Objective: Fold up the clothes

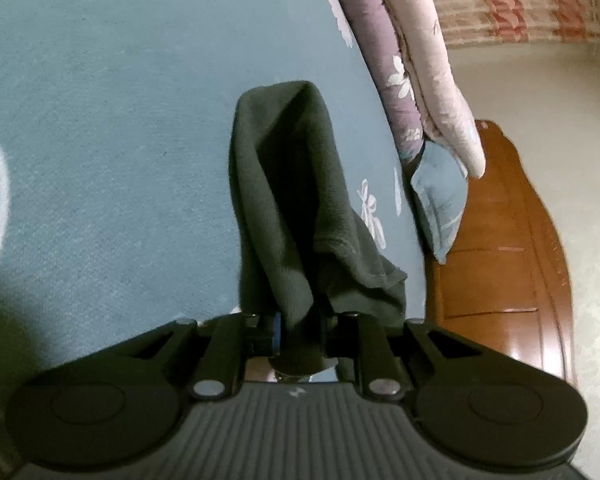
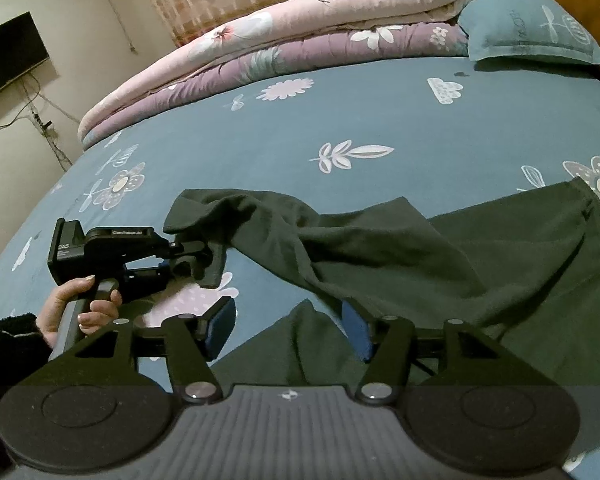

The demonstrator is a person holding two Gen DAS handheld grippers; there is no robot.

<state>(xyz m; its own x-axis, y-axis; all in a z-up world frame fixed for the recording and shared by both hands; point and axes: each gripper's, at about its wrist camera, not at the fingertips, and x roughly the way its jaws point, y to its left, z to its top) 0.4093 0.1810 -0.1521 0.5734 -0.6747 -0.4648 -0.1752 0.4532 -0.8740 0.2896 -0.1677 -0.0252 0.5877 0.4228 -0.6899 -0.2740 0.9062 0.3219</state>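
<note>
A dark green garment lies spread on the blue flowered bed sheet. My left gripper is shut on a bunched part of the garment and holds it lifted off the sheet. The left gripper also shows in the right wrist view, at the garment's left end, held by a hand. My right gripper is open just above the near part of the garment, its blue pads wide apart with cloth between and below them.
Folded pink and purple quilts and a blue pillow lie along the far side of the bed. A wooden bed frame edges the mattress. A dark screen hangs on the wall at left.
</note>
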